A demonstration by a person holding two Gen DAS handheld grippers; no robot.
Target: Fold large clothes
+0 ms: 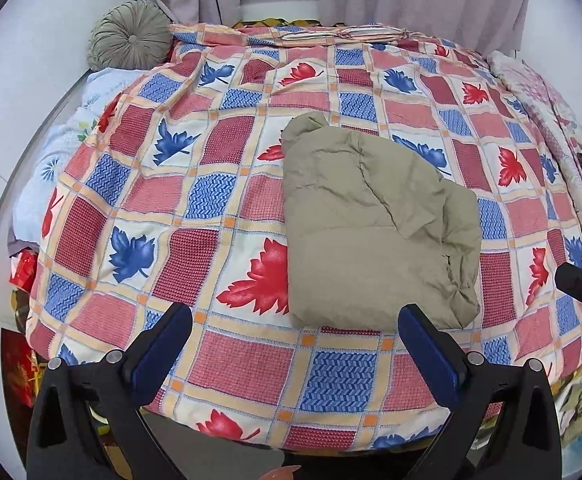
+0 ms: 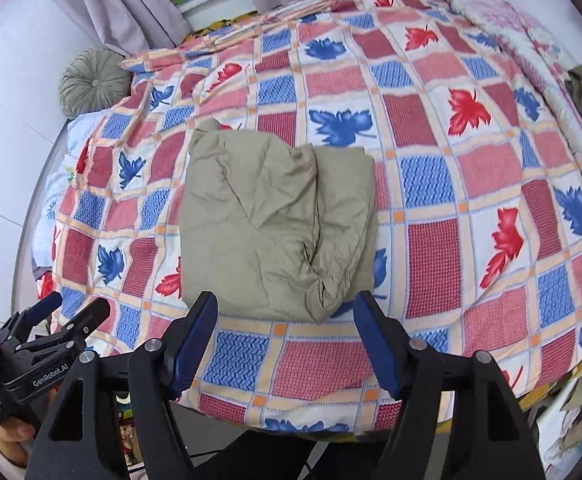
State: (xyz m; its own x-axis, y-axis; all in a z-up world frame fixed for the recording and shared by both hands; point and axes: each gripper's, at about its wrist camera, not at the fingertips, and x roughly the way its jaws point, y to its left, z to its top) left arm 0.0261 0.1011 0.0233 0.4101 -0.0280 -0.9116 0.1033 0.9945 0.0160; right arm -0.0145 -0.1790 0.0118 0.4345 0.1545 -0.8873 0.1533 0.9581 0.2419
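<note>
- Left wrist view: the coat (image 1: pixel 367 220) lies folded on the bed (image 1: pixel 219 184), a bit right of the middle.
- It is a puffy, soft, olive-green block with wrinkles. Its long side runs from the near edge of the bed toward the far end, where it ends in a small bump.
- Its right side is lumpy and rounded; its left side is straight.
- The left gripper (image 1: pixel 295 344) is let go and wide apart, with nothing between its flat blue pads (image 1: pixel 163 344). It hangs above the near edge of the coat.
- The bed cover is a checked cloth with red and blue leaves.
- A round, pleated green pillow (image 1: pixel 129 34) sits at the far left corner.

- Right wrist view: the coat (image 2: pixel 275 220) sits near the middle-left of the bed (image 2: pixel 451 160), its long side again running away from the camera.
- A deep crease runs down it, and the near right corner is bunched up.
- The right gripper (image 2: pixel 287 340) is let go too, its fingers apart and holding nothing, just above the near edge of the coat.
- The left gripper (image 2: pixel 71 312) shows at the lower left, held by a hand (image 2: pixel 11 436).
</note>
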